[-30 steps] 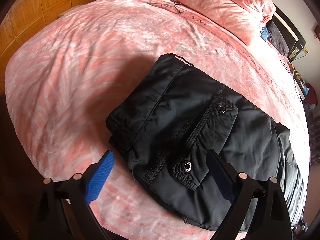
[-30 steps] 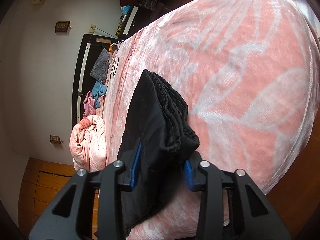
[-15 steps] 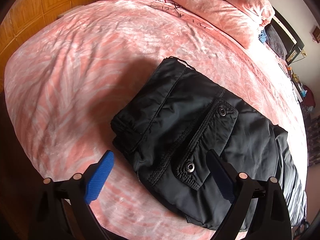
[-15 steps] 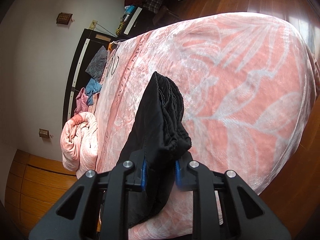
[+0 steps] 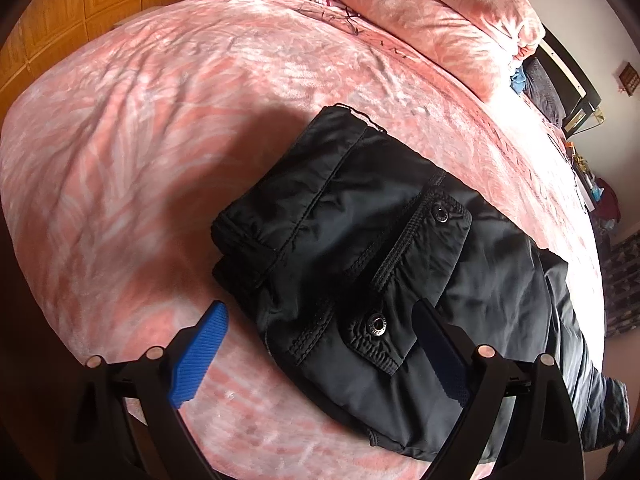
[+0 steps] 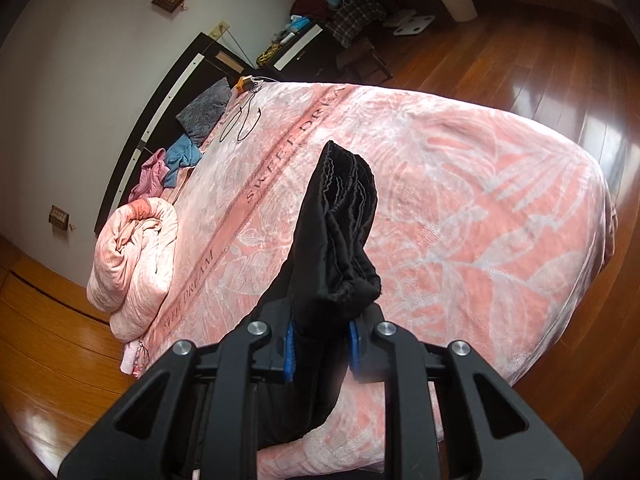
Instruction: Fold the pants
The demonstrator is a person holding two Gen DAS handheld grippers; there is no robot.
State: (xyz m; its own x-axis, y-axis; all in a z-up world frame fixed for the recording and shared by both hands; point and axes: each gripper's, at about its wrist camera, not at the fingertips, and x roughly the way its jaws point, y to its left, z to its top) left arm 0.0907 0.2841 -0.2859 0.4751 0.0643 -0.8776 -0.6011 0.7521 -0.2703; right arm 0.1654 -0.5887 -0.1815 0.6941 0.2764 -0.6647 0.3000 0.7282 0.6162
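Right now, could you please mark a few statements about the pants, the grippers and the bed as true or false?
1. The right gripper is shut on the pants. True.
2. The left gripper is clamped on the pants. False: its jaws stand wide open, one blue pad beside the pants, one over them.
3. The pants are blue. False: they are black.
4. A pocket flap with two snaps faces up. True.
5. The blanket is pink. True.
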